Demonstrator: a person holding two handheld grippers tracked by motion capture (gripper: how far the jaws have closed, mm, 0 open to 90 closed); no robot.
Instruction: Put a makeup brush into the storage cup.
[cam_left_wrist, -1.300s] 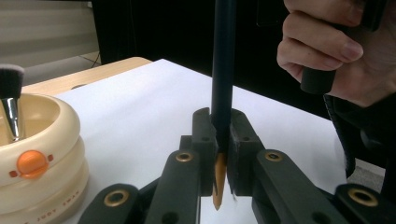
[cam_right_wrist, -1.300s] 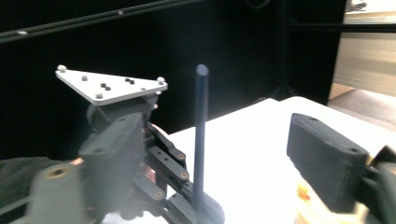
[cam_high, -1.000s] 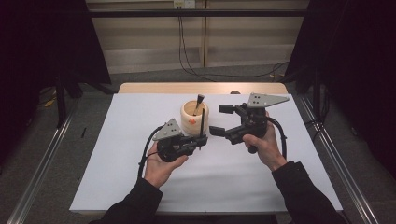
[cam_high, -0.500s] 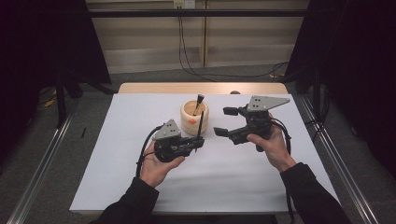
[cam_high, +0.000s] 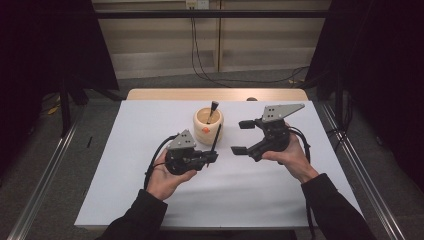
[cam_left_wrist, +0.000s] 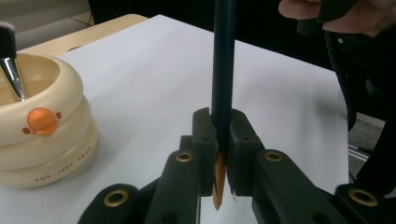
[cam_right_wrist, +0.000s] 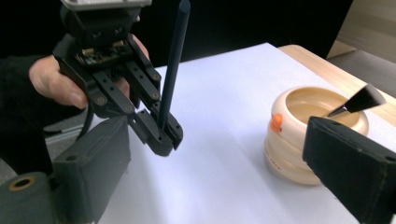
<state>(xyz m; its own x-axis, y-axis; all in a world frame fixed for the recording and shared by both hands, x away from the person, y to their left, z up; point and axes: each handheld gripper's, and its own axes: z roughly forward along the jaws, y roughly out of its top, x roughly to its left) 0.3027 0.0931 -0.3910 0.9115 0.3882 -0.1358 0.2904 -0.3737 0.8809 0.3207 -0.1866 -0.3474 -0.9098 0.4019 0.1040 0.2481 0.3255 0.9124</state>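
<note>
My left gripper (cam_high: 214, 156) is shut on a dark pencil-like stick (cam_high: 217, 139) that stands upright between its jaws, orange tip pointing down (cam_left_wrist: 218, 186). Just behind it stands a cream ringed pot (cam_high: 199, 131) with an orange mark and a black-tipped brush (cam_high: 213, 107) leaning inside. To the right, my right gripper (cam_high: 242, 137) is held on its side with its jaws wide apart, pointing left toward the stick and pot. Its jaws have just been opening and hold nothing. The right gripper view looks between its own jaws (cam_right_wrist: 219, 163) at the left gripper (cam_right_wrist: 163, 135) and the pot (cam_right_wrist: 289, 154).
A white sheet (cam_high: 150, 120) covers the table, with a strip of bare wood (cam_high: 165, 94) at the far edge. Metal rails (cam_high: 50, 165) run along both sides on the floor. Cables hang at the back wall.
The right gripper has drifted slightly toward the near edge, and its jaws stand a little wider than half a second ago. The left gripper and its stick have not moved.
</note>
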